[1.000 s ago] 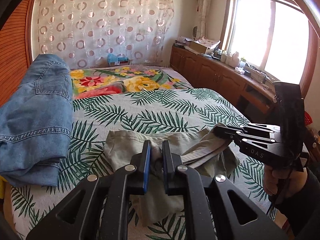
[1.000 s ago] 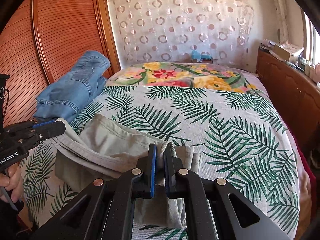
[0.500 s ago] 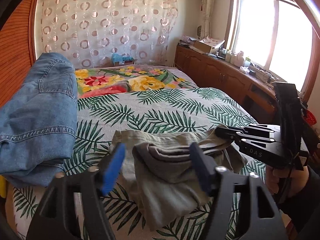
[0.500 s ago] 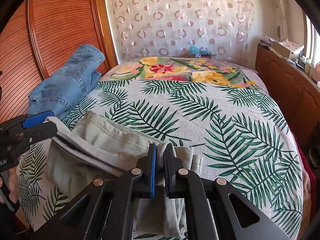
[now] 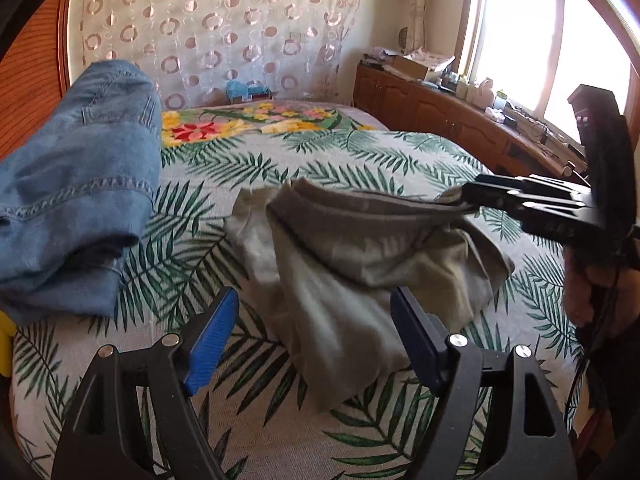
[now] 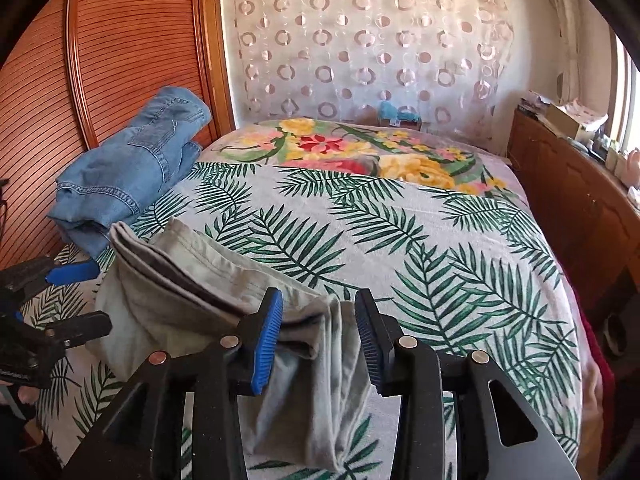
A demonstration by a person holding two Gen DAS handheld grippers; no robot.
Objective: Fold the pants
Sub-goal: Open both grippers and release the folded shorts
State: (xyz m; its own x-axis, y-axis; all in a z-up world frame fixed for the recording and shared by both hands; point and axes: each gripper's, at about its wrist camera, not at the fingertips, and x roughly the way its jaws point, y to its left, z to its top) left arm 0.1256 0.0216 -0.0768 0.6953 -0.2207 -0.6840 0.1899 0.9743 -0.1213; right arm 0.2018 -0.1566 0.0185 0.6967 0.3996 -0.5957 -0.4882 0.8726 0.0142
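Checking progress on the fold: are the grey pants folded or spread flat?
Folded. The grey pants lie bunched in stacked layers on the bed, edges doubled over, not spread out; the fold looks loose and uneven.

Most of the bed (image 6: 460, 248) is lying bare w/ wide room to pass across the leaf-print middle & right side. Folded jeans (image 6: 132, 176) are blocking the left edge, sitting vs. the slatted wardrobe doors (image 6: 120, 60). Grey pants (image 5: 360, 256) are bunching up at the near edge, just beside the jeans w/ a thin strip of cover between. Wooden cabinets (image 6: 580, 208) are hemming in the right side.
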